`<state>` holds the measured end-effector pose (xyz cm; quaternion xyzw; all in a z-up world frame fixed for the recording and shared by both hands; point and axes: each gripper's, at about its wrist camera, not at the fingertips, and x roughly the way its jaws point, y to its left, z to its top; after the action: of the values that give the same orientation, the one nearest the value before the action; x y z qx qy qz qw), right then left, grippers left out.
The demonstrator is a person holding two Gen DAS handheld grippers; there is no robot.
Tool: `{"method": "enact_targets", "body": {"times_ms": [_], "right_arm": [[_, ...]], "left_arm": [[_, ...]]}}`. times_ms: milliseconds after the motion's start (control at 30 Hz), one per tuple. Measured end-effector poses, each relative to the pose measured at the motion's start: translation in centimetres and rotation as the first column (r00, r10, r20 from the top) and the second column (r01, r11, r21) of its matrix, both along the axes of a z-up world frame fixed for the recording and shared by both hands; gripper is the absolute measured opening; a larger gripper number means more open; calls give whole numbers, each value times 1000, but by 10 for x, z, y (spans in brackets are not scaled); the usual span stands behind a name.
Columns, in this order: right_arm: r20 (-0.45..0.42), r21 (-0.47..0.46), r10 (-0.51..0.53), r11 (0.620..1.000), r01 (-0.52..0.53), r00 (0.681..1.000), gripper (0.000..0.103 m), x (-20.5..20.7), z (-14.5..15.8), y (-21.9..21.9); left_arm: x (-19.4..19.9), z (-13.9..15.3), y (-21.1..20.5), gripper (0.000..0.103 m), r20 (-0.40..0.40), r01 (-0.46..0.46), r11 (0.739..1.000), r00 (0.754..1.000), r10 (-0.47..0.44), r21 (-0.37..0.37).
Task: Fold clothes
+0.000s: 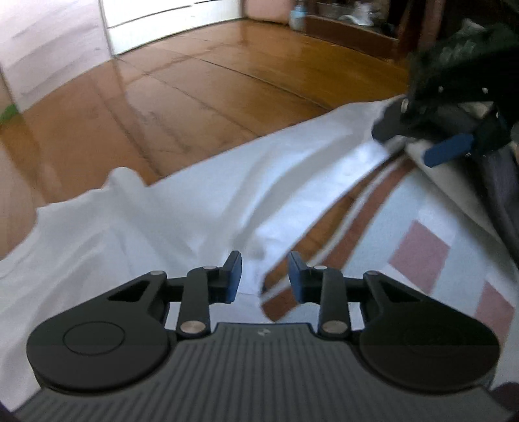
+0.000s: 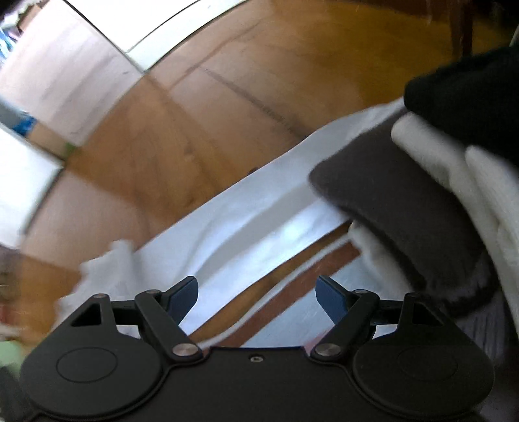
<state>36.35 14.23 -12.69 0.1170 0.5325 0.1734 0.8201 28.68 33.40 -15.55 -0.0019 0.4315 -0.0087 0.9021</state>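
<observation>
A white garment [image 1: 194,211] lies spread and rumpled, with its edge hanging over toward the wooden floor. My left gripper [image 1: 264,276] hovers low over the garment's near edge. Its blue pads are narrowly apart and the cloth edge shows in the gap, with no pad pressing on it. My right gripper [image 1: 418,139] appears blurred at the upper right, over the garment's far end. In the right wrist view that gripper [image 2: 258,297] stands wide open above the garment [image 2: 243,207], with nothing between its fingers. A white-gloved hand [image 2: 486,194] with a black sleeve holds a dark grey handle [image 2: 399,201] on the right.
The garment rests on a pale cover with brown stripes [image 1: 356,220] and pink squares [image 1: 418,253]. Beyond it is wooden floor [image 1: 194,81], a white cabinet front [image 1: 162,19] and a dark low shelf [image 1: 350,29] at the back right.
</observation>
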Motion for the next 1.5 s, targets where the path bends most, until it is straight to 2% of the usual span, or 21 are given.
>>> {"method": "enact_targets", "body": {"times_ms": [100,200,333,467,567,600,633,700,767,833,867,933,967,1033,1133,1233,1267,1300,1367,1433,1500], "right_arm": [[98,-40,62,997,-59,993,83,0,-8,24],[10,-2,-29,1000,29,1000,83,17,-28,27],[-31,31,-68,997,68,997,83,21,-34,27],[1,11,-82,997,82,997,83,30,-35,27],[-56,79,-170,982,174,984,83,33,-47,15],[-71,90,-191,976,197,979,83,33,-52,13],[-85,99,-211,971,219,974,83,32,-57,11],[-50,134,-246,959,250,968,83,24,-62,9],[0,156,-282,947,279,959,83,18,-66,11],[62,156,-285,949,273,956,75,17,-71,16],[103,127,-284,954,271,953,66,20,-72,20],[171,61,-269,963,263,948,36,32,-75,25],[197,64,-259,966,252,945,8,35,-74,25],[248,78,-240,971,227,939,8,39,-71,25],[335,148,-204,976,162,920,8,27,-44,40],[508,111,-79,993,26,857,8,1,3,75],[580,78,-24,997,-27,814,8,-14,19,92],[647,39,34,996,-78,762,8,-29,36,109],[770,-71,178,978,-195,612,8,-74,62,141],[817,-198,351,916,-350,457,8,-122,68,180],[793,-287,484,832,-474,370,8,-158,57,210]], "left_arm": [[1,-3,15,31,11,-19,998,1000,20,-61],[11,-14,16,31,-2,14,1000,1000,-14,-6],[16,-22,18,43,15,43,999,999,-43,-12],[9,-27,42,43,64,-36,991,997,44,-130],[3,-32,76,41,53,-134,938,986,159,-319],[1,-32,84,41,53,-140,926,984,169,-350],[-1,-32,89,41,55,-141,921,983,173,-362],[-6,-30,96,41,76,-141,924,981,179,-357],[-11,-30,105,43,88,-152,913,976,199,-378],[-13,-30,114,43,79,-182,897,970,232,-403],[-14,-30,117,43,77,-188,893,968,239,-408],[-14,-30,120,43,75,-196,897,967,244,-396],[-15,-31,122,43,63,-215,898,964,258,-384],[-15,-34,128,43,27,-272,895,953,301,-354],[-23,-35,142,43,24,-295,851,941,338,-434],[-39,-28,161,43,41,-317,793,918,394,-520],[-44,-27,170,43,39,-329,762,907,420,-558],[-51,-25,179,43,37,-340,731,894,446,-591],[-69,-14,199,43,62,-365,692,859,509,-623],[-89,-5,215,43,90,-393,687,828,554,-611],[-114,5,227,43,126,-439,706,795,593,-556]]}}
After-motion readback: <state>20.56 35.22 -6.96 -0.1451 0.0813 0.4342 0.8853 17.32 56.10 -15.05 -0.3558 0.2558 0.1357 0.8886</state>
